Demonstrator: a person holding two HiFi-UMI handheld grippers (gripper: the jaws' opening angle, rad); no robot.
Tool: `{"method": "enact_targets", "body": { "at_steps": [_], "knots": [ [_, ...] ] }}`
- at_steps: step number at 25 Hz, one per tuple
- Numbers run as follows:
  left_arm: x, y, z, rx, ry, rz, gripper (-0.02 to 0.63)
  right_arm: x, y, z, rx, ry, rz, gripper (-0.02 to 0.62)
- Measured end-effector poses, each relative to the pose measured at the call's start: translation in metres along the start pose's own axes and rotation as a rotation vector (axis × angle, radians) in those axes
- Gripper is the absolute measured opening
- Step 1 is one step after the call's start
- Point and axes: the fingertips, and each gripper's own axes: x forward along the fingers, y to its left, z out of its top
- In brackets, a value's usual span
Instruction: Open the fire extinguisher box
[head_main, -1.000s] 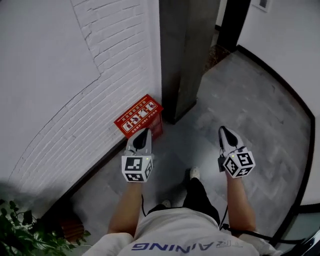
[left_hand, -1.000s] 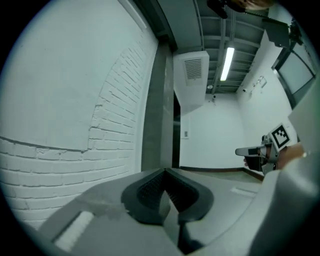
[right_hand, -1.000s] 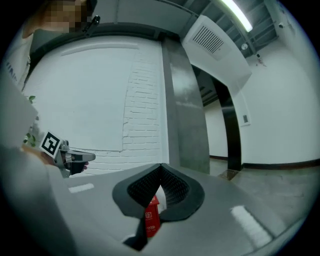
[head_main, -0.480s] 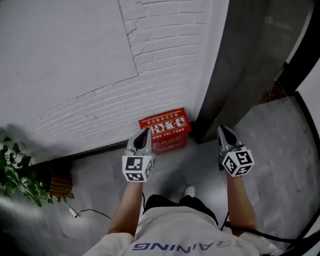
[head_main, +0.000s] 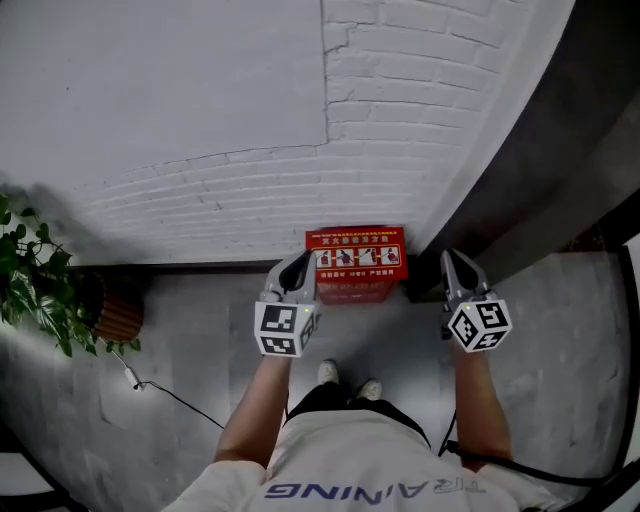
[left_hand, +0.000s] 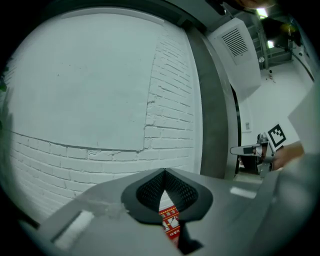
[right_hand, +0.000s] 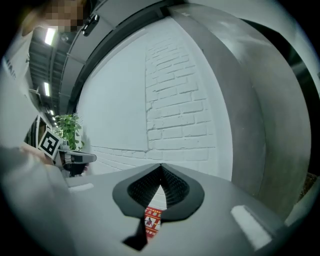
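Note:
A red fire extinguisher box (head_main: 357, 262) with pictogram labels on its lid stands on the grey floor against the white brick wall (head_main: 400, 120). It is closed. My left gripper (head_main: 298, 264) hovers over the box's left edge and is shut with nothing in it. My right gripper (head_main: 453, 260) hangs just right of the box, also shut and empty. In the left gripper view the jaws (left_hand: 164, 171) meet at the tip, and a strip of the box (left_hand: 169, 223) shows below them. The right gripper view shows the same: shut jaws (right_hand: 160, 165) above the box (right_hand: 151, 219).
A dark grey pillar (head_main: 545, 170) rises right of the box. A potted plant (head_main: 35, 290) in a brown pot (head_main: 118, 312) stands at the left, with a thin cable (head_main: 165, 390) across the floor. The person's feet (head_main: 345, 372) are just short of the box.
The person has turned toward the wall, so the box has moved from the left to straight ahead, between the two grippers. Both grippers have stayed shut.

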Motion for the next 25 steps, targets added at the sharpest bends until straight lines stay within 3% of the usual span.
{"method": "enact_targets", "body": {
  "at_steps": [6, 16, 20, 25],
  "knots": [
    [0.022, 0.023, -0.024, -0.018, 0.027, -0.011, 0.004, 0.029, 0.010, -0.015, -0.002, 0.026, -0.009, 0.003],
    [0.031, 0.039, -0.060, -0.047, 0.082, 0.058, 0.003, 0.058, 0.004, -0.051, 0.015, 0.094, 0.046, 0.003],
    [0.039, 0.033, -0.101, -0.076, 0.157, 0.092, 0.003, 0.064, -0.009, -0.090, 0.036, 0.144, 0.081, 0.003],
    [0.058, 0.027, -0.183, -0.066, 0.208, 0.129, 0.003, 0.067, -0.027, -0.172, 0.066, 0.229, 0.101, 0.003]
  ]
}}
